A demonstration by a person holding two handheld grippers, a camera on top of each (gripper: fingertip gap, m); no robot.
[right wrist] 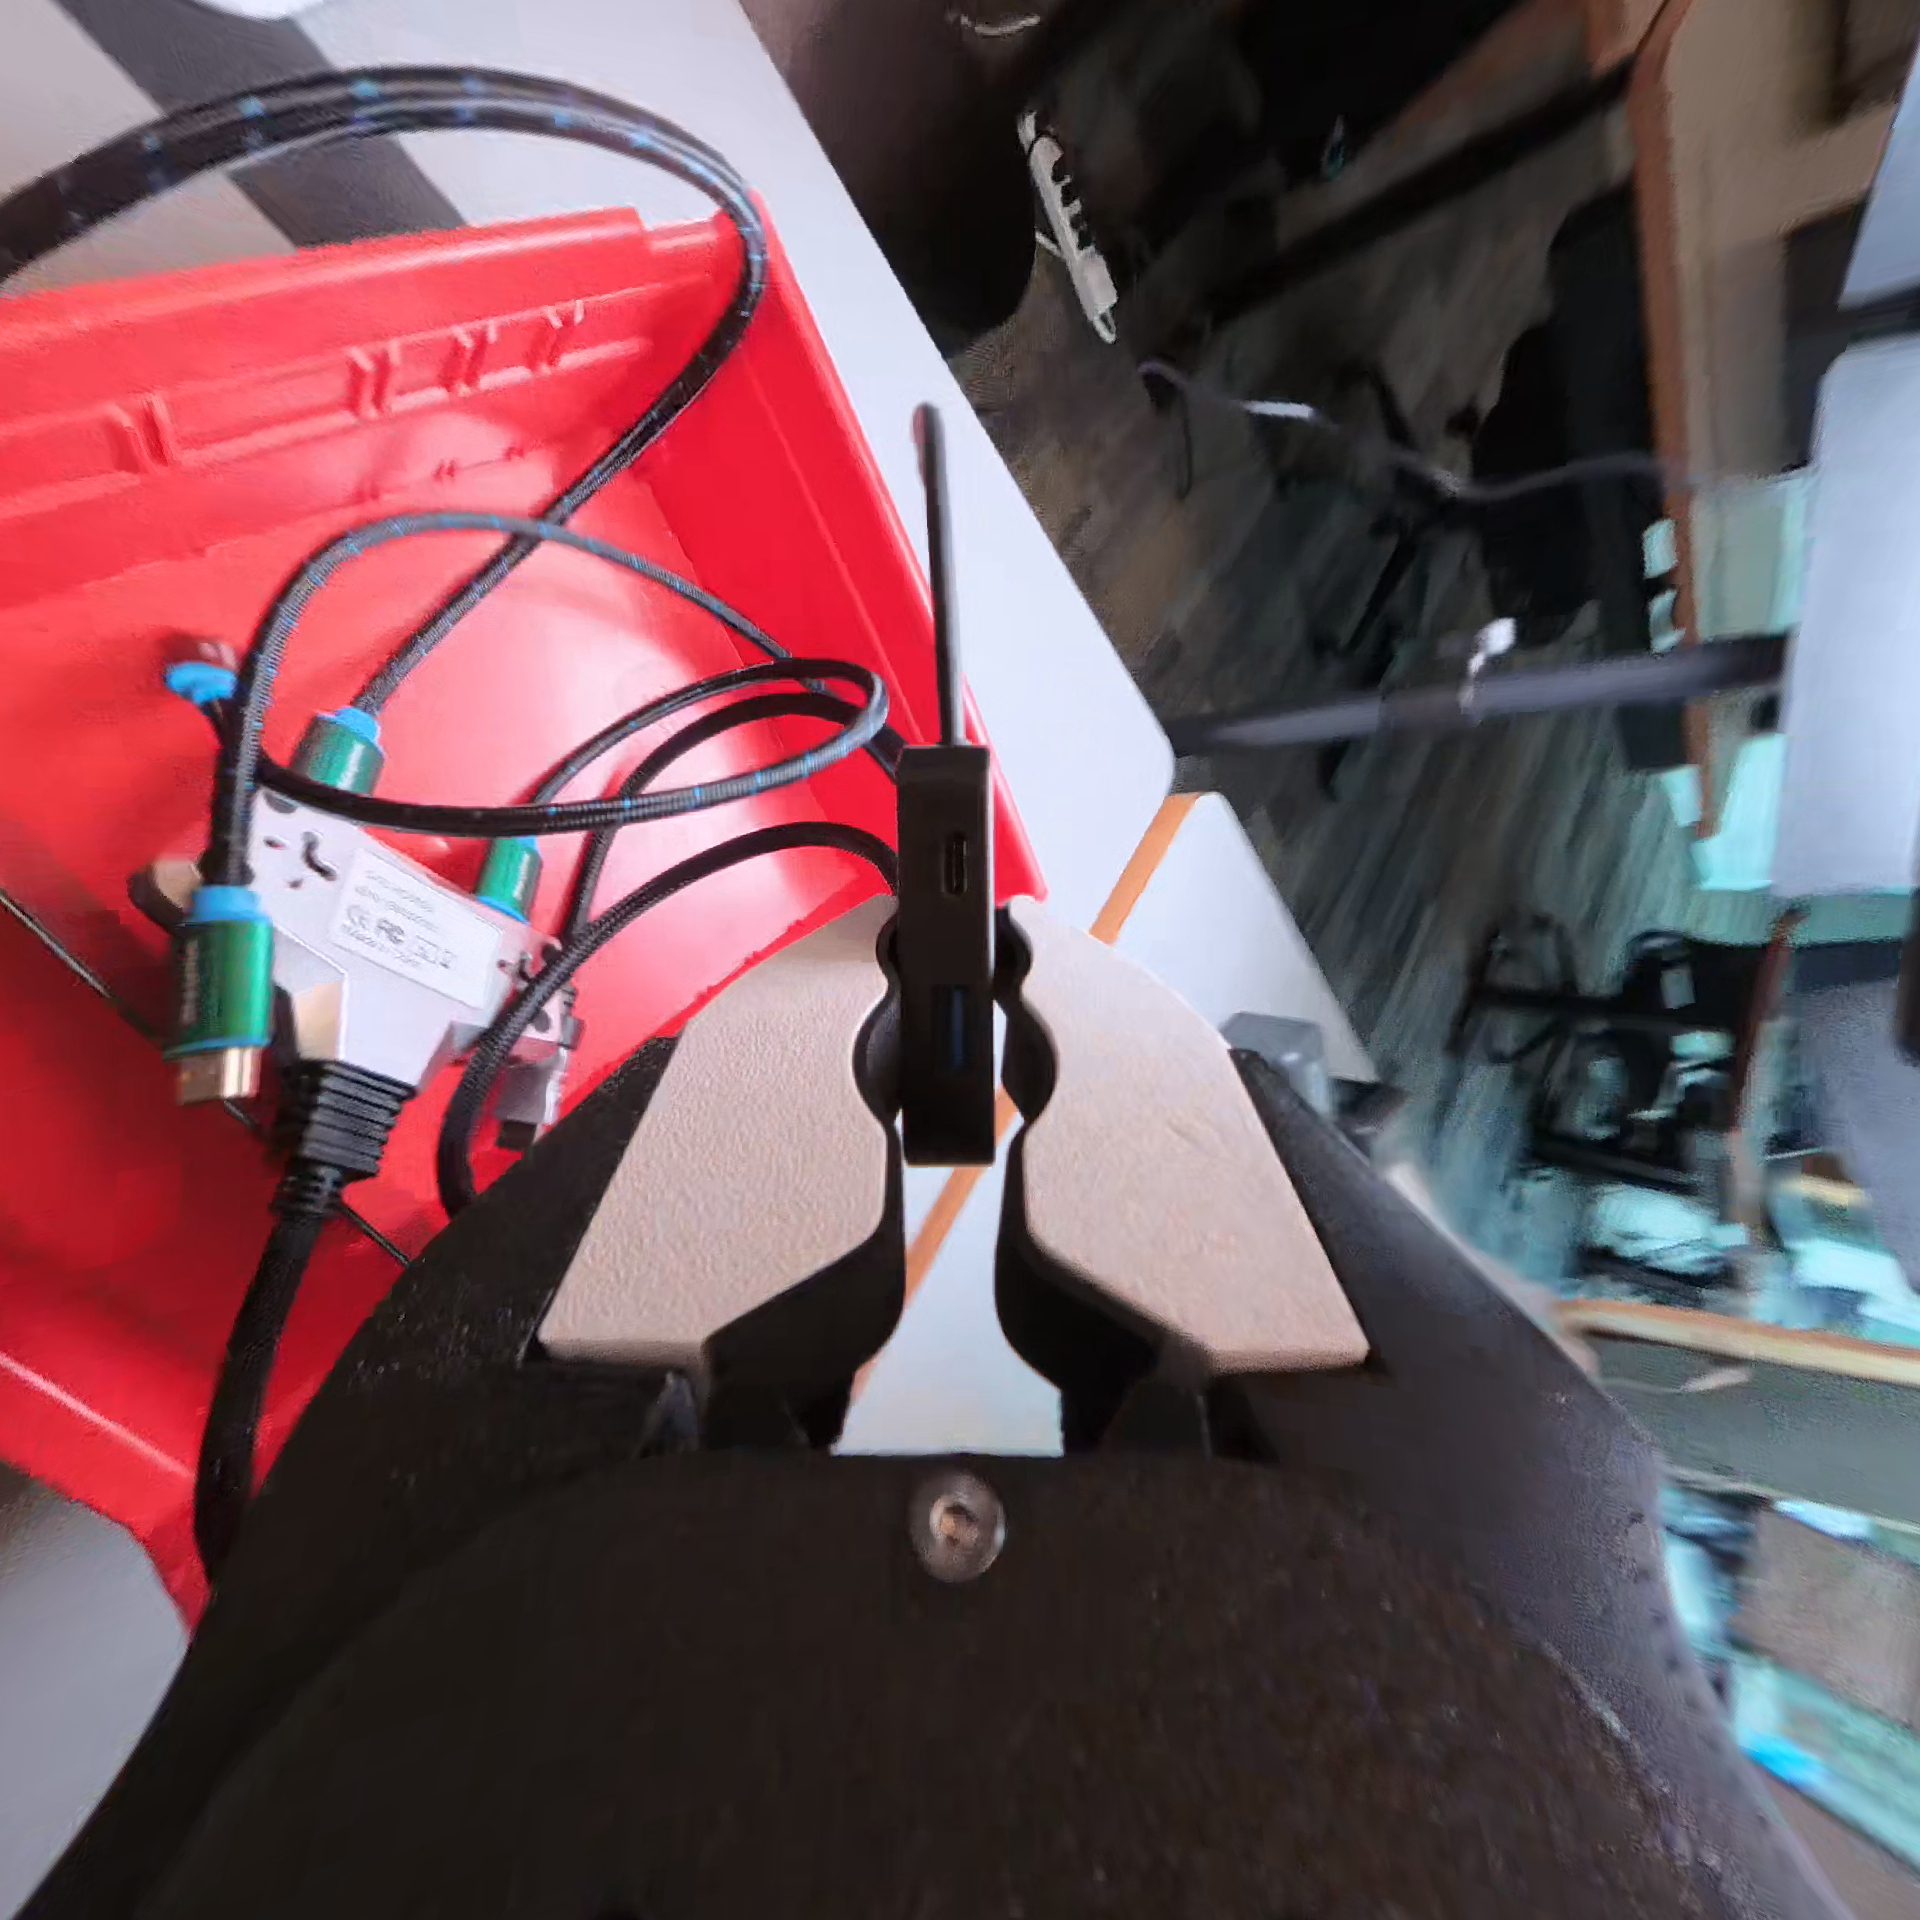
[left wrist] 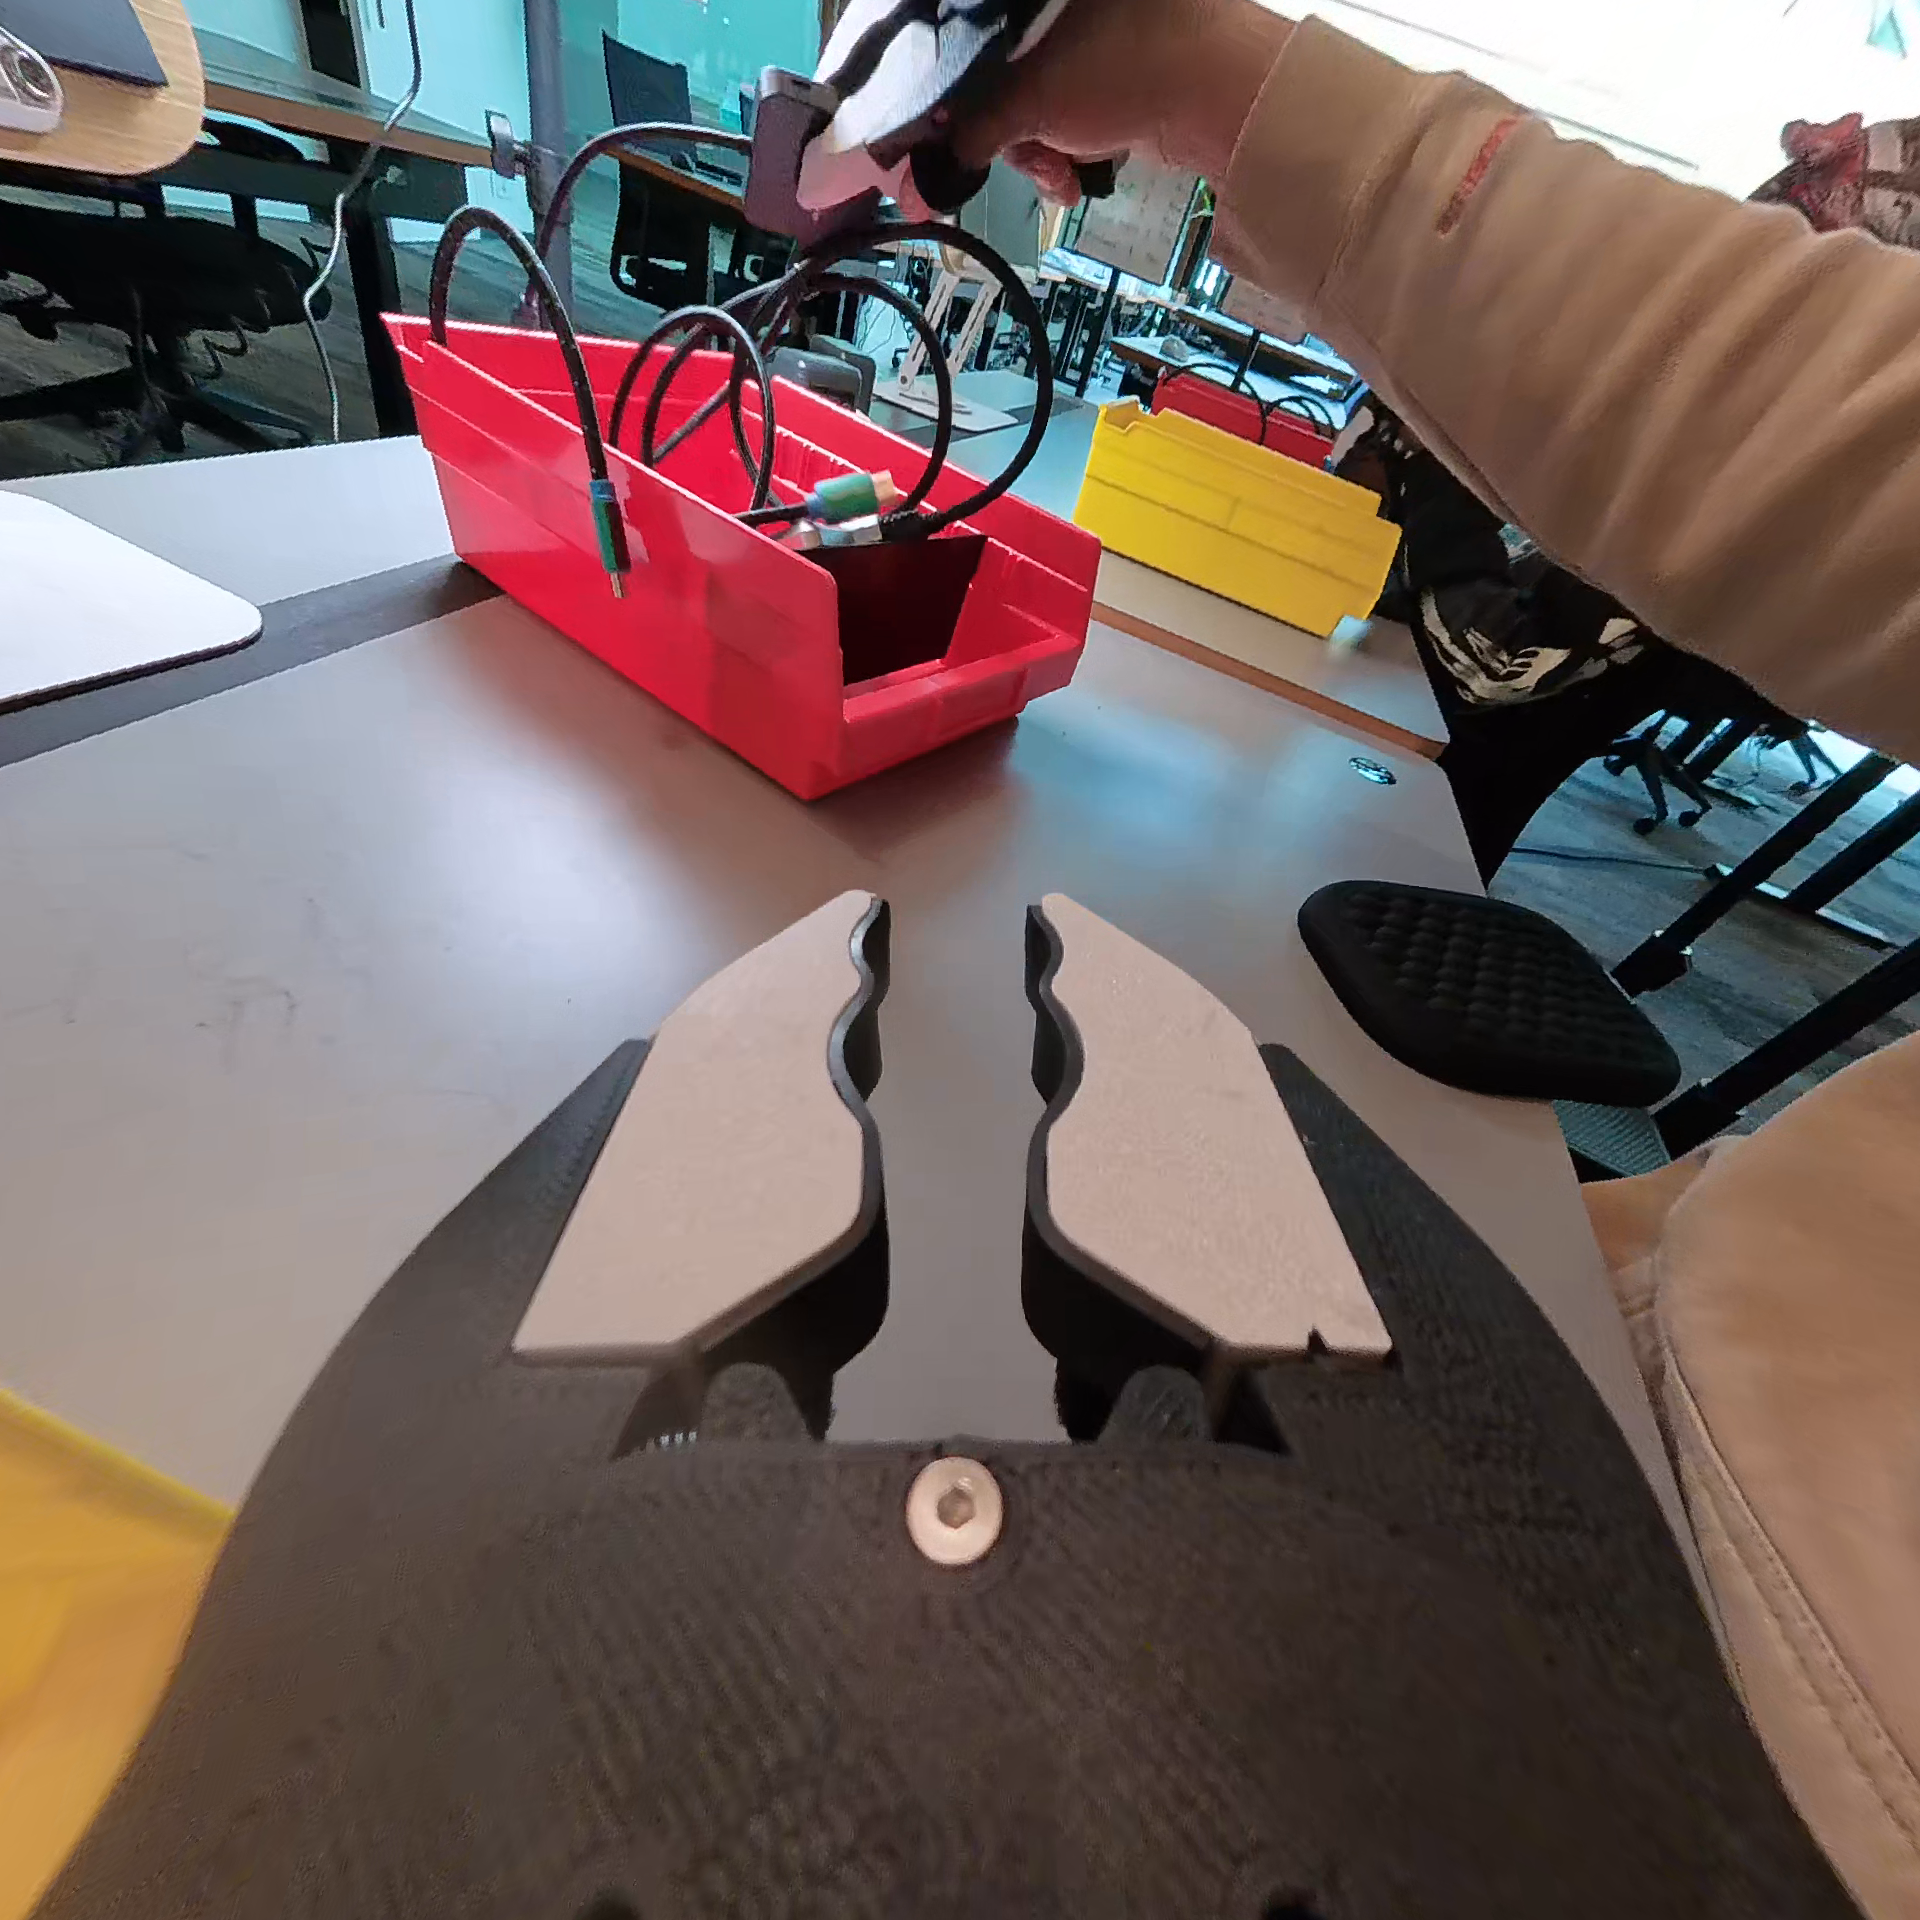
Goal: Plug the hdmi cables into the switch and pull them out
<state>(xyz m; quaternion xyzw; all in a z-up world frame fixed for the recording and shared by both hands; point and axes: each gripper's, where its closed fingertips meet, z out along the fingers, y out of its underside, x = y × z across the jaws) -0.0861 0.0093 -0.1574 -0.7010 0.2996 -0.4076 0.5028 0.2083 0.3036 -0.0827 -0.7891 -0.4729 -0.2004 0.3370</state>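
1. In the left wrist view, the left gripper hovered low over a grey table, its fingers apart with nothing between them. Beyond it on that table stood a red bin with braided black hdmi cables looping out of it. Above the bin, the right gripper held a dark adapter aloft (a beige sleeve reached in from the right). Right of the bin sat a yellow bin; a black chair armrest lay off the table's right edge, and office chairs and desks filled the room behind.

2. In the right wrist view, the right gripper was clamped on the dark adapter, above the red bin. Inside the bin lay a silver switch among green-tipped hdmi cables; whether any was plugged in could not be told. Past the bin's right side, the floor was blurred.
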